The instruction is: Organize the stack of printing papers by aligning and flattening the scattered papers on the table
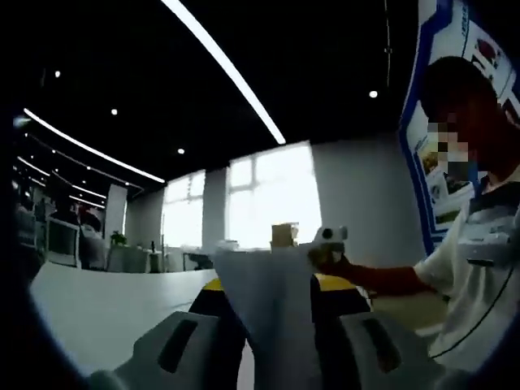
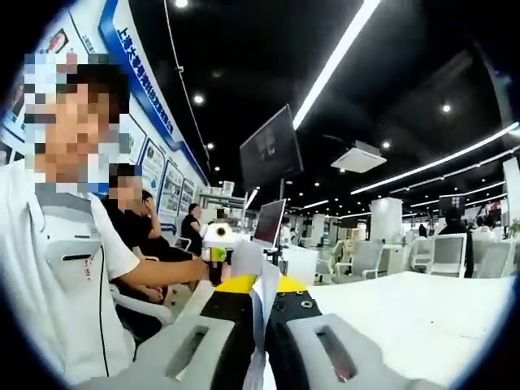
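You are working in a large office hall with a dark ceiling, long strip lights and bright windows, over a white table (image 1: 97, 305). Your left gripper (image 1: 276, 341) is clamping the stack of printing papers (image 1: 272, 309) upright between its jaws, the sheets rising toward 12 o'clock. Your right gripper (image 2: 262, 337) is pinching the same papers (image 2: 262, 296) edge-on. A person in a white shirt (image 2: 61, 268) is sitting at 9 o'clock in the right gripper view
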